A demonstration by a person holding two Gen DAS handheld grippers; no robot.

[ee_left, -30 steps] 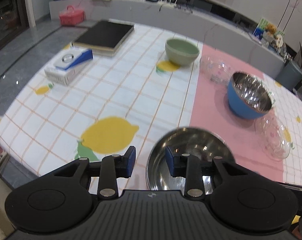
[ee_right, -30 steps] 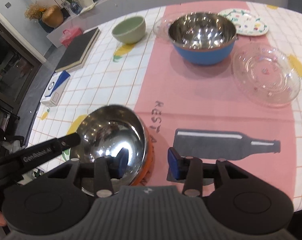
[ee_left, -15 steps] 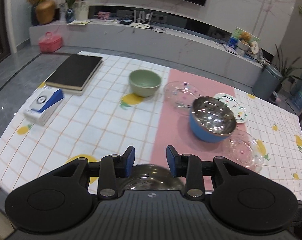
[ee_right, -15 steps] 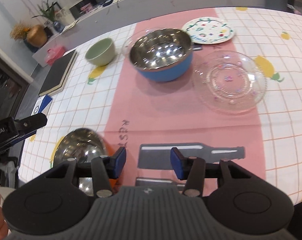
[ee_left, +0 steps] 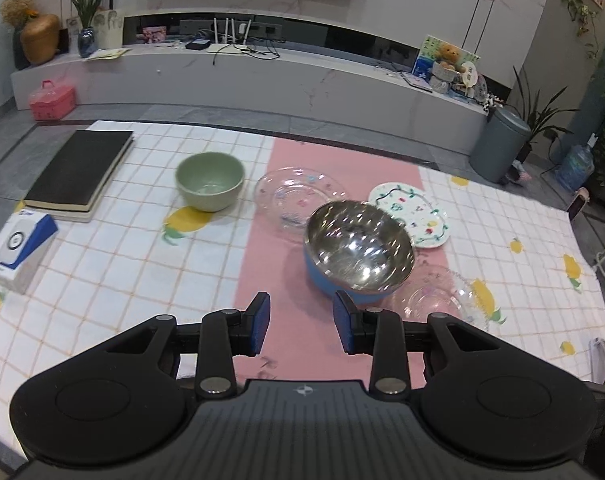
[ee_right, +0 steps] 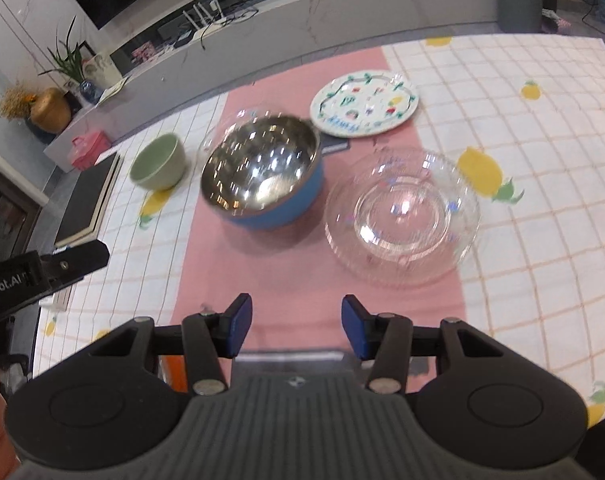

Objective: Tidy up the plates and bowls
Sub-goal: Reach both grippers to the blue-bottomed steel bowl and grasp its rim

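Note:
A blue bowl with a steel inside (ee_left: 358, 250) (ee_right: 262, 172) stands on the pink runner (ee_left: 286, 320). A green bowl (ee_left: 209, 180) (ee_right: 158, 162) sits to its left. One clear glass plate (ee_left: 294, 196) lies behind the blue bowl, another (ee_left: 442, 300) (ee_right: 402, 216) to its right. A white patterned plate (ee_left: 412, 214) (ee_right: 364, 104) lies at the back right. My left gripper (ee_left: 300, 322) is open and empty above the runner, short of the blue bowl. My right gripper (ee_right: 294, 330) is open and empty, near the table's front. An orange edge (ee_right: 174, 372) shows under it.
A black book (ee_left: 78, 168) and a white and blue box (ee_left: 20, 248) lie at the table's left. A checked lemon tablecloth (ee_left: 114, 264) covers the table. A long low cabinet (ee_left: 262, 76) and a grey bin (ee_left: 500, 144) stand beyond the far edge.
Both grippers have lifted and tilted up away from the steel bowl with the orange outside near the front edge, which has dropped out of view. Both stay open.

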